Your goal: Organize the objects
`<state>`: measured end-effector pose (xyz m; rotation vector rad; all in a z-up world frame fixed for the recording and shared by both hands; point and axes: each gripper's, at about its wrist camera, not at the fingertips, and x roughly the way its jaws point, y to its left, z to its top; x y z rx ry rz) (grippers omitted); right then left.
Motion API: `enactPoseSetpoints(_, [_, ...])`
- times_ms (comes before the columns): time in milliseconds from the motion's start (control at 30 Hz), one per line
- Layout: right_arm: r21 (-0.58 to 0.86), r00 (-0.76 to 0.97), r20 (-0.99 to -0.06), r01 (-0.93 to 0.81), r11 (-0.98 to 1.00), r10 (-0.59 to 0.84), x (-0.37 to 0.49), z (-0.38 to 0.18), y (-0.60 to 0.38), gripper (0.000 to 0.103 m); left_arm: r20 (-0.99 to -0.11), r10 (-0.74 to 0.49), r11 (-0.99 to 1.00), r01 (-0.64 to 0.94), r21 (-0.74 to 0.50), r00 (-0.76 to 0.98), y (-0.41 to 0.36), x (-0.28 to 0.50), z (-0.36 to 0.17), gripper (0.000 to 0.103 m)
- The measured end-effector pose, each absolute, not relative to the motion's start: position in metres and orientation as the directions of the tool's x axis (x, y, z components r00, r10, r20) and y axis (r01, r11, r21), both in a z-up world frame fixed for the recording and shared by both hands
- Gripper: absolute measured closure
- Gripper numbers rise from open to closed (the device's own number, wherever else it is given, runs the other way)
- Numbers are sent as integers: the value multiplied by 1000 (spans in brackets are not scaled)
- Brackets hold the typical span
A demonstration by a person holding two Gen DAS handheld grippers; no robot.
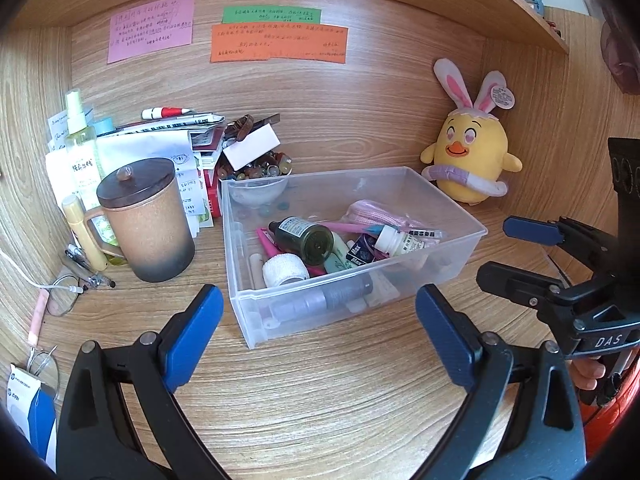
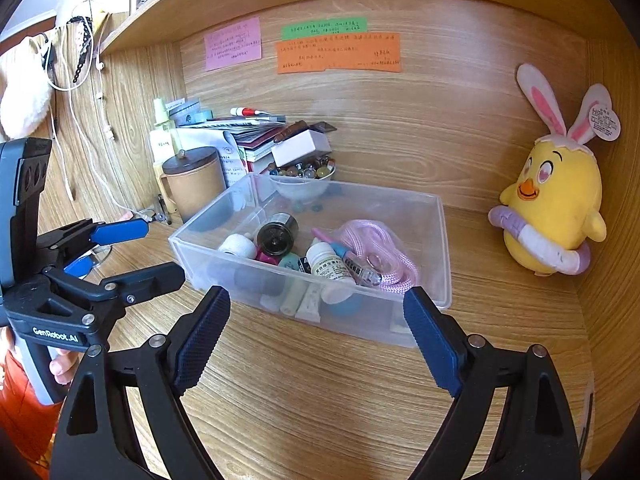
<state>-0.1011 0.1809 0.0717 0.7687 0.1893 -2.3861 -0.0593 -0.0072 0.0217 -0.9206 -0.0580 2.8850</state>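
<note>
Both the left claw (image 1: 320,336) and the right claw (image 2: 316,336) gaped wide and empty before the clear plastic bin (image 1: 472,236) on the desk (image 1: 320,400); pinching its thin wall could tip bottles out.

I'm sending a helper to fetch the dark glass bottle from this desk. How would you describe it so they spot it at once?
Find the clear plastic bin in the middle of the wooden desk. Among its clutter the dark glass bottle lies on its side beside a white gauze roll. It is the only dark green, labelled bottle there.
</note>
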Motion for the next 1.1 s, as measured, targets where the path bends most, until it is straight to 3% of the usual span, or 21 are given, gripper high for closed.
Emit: enactPoseSetpoints(1100, [52,-642,-564,600,-798,-519,-99,74,177,16,-547,122,-992,-95,-77,-829,-4,-51,27,5])
